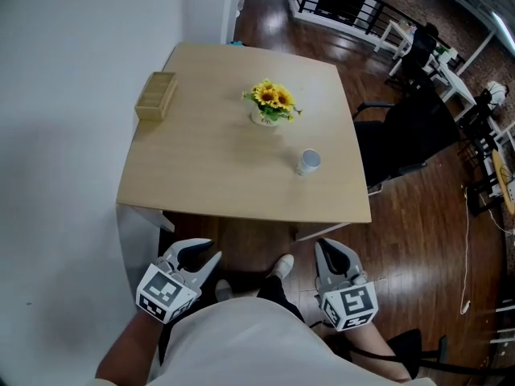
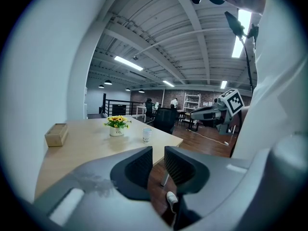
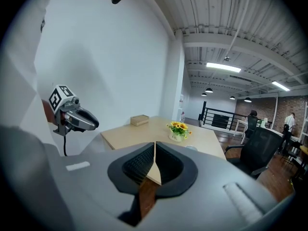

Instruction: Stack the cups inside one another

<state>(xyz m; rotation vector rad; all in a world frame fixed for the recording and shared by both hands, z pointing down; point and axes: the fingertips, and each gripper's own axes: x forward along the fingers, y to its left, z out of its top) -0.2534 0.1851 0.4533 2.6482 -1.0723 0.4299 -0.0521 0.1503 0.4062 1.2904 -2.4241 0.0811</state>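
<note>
Our right gripper (image 1: 322, 246), jaws clenched on nothing, lies nearer the upright cup (image 1: 308, 161) standing well ahead on the counter (image 1: 201, 179), while our left gripper (image 1: 206, 250) has its jaws slightly parted and empty.

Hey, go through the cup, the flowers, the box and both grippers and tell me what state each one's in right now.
Cup: upright on the table, open end up, untouched.
Flower pot: upright, mid-table.
Box: lying flat near the table's left edge.
Left gripper: jaws slightly apart, nothing between them.
Right gripper: jaws shut, empty.
</note>
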